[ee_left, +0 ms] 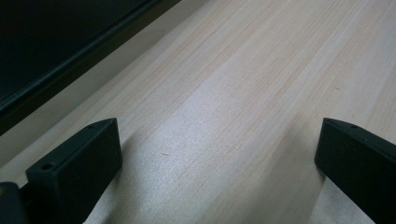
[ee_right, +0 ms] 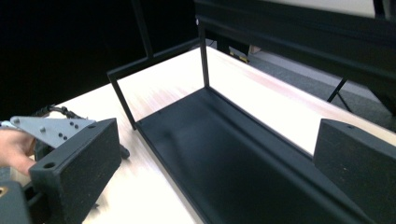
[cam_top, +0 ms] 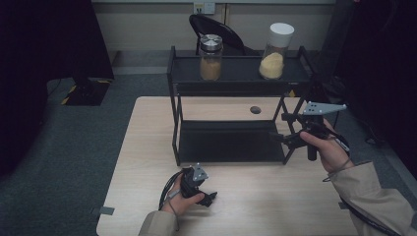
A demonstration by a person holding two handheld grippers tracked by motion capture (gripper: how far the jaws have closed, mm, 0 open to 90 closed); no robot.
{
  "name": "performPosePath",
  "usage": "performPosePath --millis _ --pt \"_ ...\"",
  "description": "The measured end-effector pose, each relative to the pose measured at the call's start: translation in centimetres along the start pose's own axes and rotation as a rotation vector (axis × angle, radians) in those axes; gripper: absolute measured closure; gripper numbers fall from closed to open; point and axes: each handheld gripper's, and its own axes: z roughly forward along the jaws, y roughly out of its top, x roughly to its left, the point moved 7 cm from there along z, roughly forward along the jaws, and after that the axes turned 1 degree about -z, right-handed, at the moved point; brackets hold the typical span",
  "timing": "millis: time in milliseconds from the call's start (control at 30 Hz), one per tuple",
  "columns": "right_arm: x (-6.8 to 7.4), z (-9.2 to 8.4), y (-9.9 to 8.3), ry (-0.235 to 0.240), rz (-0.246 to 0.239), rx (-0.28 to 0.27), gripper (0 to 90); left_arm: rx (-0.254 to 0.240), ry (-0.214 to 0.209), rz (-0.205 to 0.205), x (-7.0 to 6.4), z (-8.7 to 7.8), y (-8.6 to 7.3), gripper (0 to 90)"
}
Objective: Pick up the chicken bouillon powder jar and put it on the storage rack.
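We judge the rack [cam_top: 231,142] rigid, light metal — grasp its thin end post; right gripper [cam_top: 291,129] and left gripper [cam_top: 209,196] both spread, empty.

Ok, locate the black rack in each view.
High view: black rack stands centre, on the table.
Left gripper view: dark band top left, probably its lower shelf.
Right gripper view: its lower shelf, centre to bottom right.
Shared landmark: the table's pale wood.
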Motion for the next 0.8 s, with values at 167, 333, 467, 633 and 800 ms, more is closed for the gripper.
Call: performPosePath --millis 167,333,467,633,800 --pt "-0.1 0.3 -1.2 0.003 0.014 -0.001 0.0 0.0 0.0 0.0 0.0 0.0 0.0 0.1" --pt "-0.1 0.4 -2.2 0.005 0.02 0.001 0.0 0.0 0.0 0.0 0.0 0.0 0.0 0.1" --pt "0.0 0.5 -3.0 0.008 0.024 0.003 0.0 0.0 0.0 0.0 0.0 0.0 0.0 0.1" --pt "0.1 0.8 -4.0 0.011 0.022 0.018 0.0 0.0 0.0 0.0 0.0 0.0 0.0 0.0" --pt "0.2 1.1 -4.8 0.012 0.02 0.021 0.0 0.0 0.0 0.0 0.0 0.0 0.0 0.1"
